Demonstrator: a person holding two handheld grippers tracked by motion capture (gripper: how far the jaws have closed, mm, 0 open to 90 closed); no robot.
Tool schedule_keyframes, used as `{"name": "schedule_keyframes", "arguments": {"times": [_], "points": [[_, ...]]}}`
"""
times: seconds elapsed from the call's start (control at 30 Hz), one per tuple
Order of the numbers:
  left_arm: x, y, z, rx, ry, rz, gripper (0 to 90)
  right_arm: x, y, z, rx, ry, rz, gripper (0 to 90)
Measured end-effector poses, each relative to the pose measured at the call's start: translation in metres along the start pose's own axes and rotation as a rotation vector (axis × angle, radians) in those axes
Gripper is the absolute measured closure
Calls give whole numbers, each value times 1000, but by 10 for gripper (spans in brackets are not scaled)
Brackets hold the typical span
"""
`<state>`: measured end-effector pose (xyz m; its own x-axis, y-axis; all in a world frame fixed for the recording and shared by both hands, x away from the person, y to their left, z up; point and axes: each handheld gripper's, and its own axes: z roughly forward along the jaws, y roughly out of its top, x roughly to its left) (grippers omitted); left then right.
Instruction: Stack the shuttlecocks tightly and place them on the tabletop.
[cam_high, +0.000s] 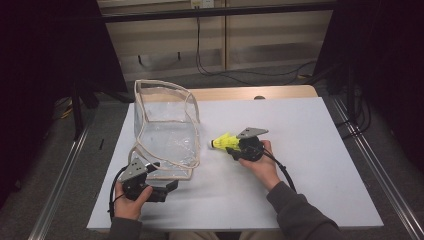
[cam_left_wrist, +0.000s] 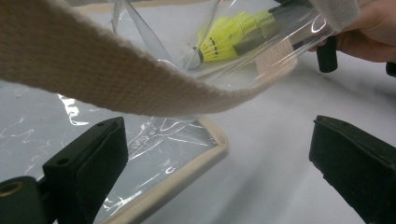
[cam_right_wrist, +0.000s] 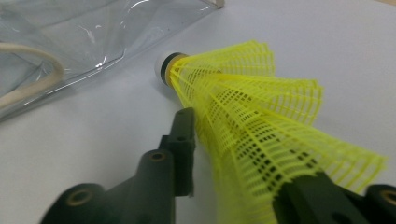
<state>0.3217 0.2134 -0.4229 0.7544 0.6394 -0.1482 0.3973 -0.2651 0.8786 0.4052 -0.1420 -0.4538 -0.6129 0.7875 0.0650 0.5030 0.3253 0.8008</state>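
A clear plastic bag (cam_high: 167, 125) with beige webbing trim stands open near the table's (cam_high: 310, 165) left edge, nothing visible inside it; what shows yellow through its wall in the left gripper view lies beyond it. The left gripper (cam_high: 165, 189), by the bag's near corner, has its jaws spread wide on either side of that trimmed corner, pressing nothing. The right gripper (cam_high: 235, 146), toward the table's middle, pinches the mesh skirt of a yellow shuttlecock (cam_high: 225, 142), whose long axis runs level, white cork tip pointing left at the bag, just short of it.
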Motion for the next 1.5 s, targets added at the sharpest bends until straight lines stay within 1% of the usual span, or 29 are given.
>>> {"name": "schedule_keyframes", "arguments": {"times": [0.07,0.1,0.13,0.2,0.27,0.37,0.47,0.5,0.57,0.6,0.67,0.8,0.83,0.93,1.0,1.13,1.2,1.27,1.4,1.5], "points": [[0,0,0,-1,-1,1,46,0,1,2,3,-5,-6,763],[0,0,0,-1,-1,2,46,0,1,3,2,1,0,776],[0,0,0,0,-1,1,46,0,1,4,2,1,-7,785],[0,0,0,3,1,1,46,-1,2,4,-1,2,-12,791],[0,0,0,0,2,0,46,-2,1,4,-3,11,-4,794],[0,0,0,2,4,0,46,-2,2,2,-7,15,-18,796],[0,0,0,3,3,1,46,-3,3,0,-11,26,-12,798],[0,0,0,2,4,1,46,-4,3,0,-12,37,-18,798],[0,0,0,-1,2,1,46,-4,3,-2,-13,41,-14,799],[0,0,0,0,3,1,46,-4,3,-4,-14,53,-15,799],[0,0,0,0,2,1,46,-4,4,-6,-16,65,-8,800],[0,0,0,0,2,2,46,-2,5,-12,-15,87,-21,800],[0,0,0,-3,2,1,46,-2,6,-14,-15,94,-17,800],[0,0,-1,-6,3,1,46,-3,8,-20,-14,97,-24,799],[0,0,-1,-9,2,0,46,-4,9,-24,-17,111,-11,800],[-1,0,-1,-7,0,1,46,-5,12,-32,-10,119,-30,799],[0,0,-1,-8,0,1,46,-5,14,-36,-13,118,-33,799],[0,0,-1,-4,-2,0,46,-6,16,-40,-19,128,-25,799],[0,-1,-1,-3,0,-2,46,-9,21,-47,-17,133,-22,799],[1,-2,-2,-5,-2,-3,46,-10,26,-52,-17,128,-35,799]]}}
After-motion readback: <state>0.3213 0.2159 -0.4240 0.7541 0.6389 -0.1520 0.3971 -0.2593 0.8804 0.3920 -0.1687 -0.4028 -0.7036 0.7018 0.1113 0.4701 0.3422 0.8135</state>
